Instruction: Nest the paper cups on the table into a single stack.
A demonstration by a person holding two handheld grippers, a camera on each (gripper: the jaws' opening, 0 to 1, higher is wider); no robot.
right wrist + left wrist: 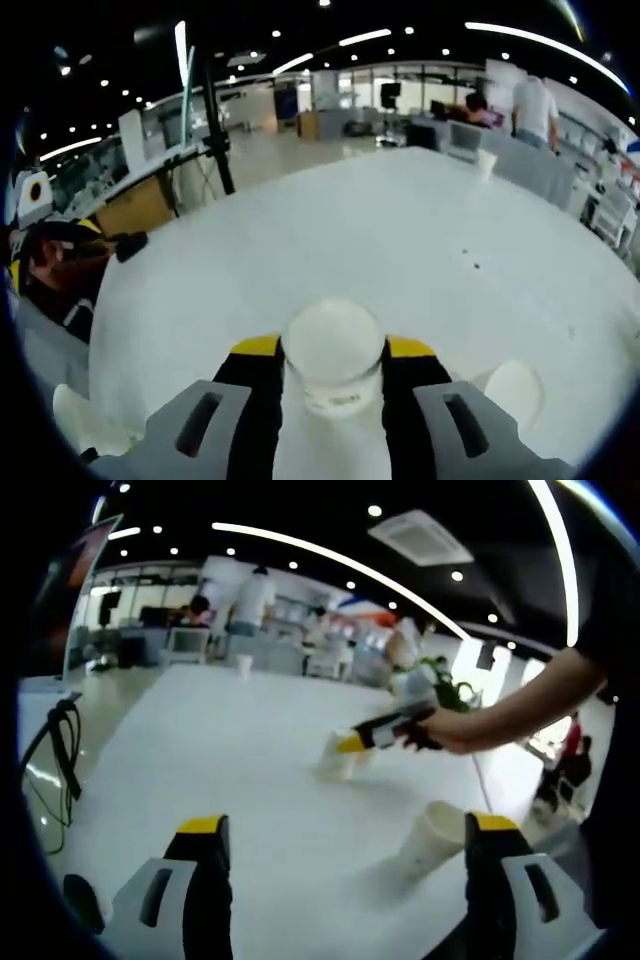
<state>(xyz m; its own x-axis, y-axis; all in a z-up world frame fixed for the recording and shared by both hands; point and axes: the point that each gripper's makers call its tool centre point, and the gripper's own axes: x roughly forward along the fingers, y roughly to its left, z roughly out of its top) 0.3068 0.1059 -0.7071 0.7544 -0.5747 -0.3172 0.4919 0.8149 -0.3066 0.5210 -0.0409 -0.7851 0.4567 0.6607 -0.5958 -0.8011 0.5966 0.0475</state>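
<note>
Right gripper [333, 365] is pinching a white paper cup [333, 352] between its yellow-tipped jaws, the cup sitting upside down on the white table [400, 240]. Left gripper [345, 832] hangs with jaws spread wide, nothing between them; a second cup [432, 838] lies tilted beside its right jaw. A third cup [245, 666] stands far off.

bright ceiling strips — motion blur | table [420, 240] glare | fisheye-bent edges

Both views skim low over one white table [230, 770] (opposite headings).
</note>
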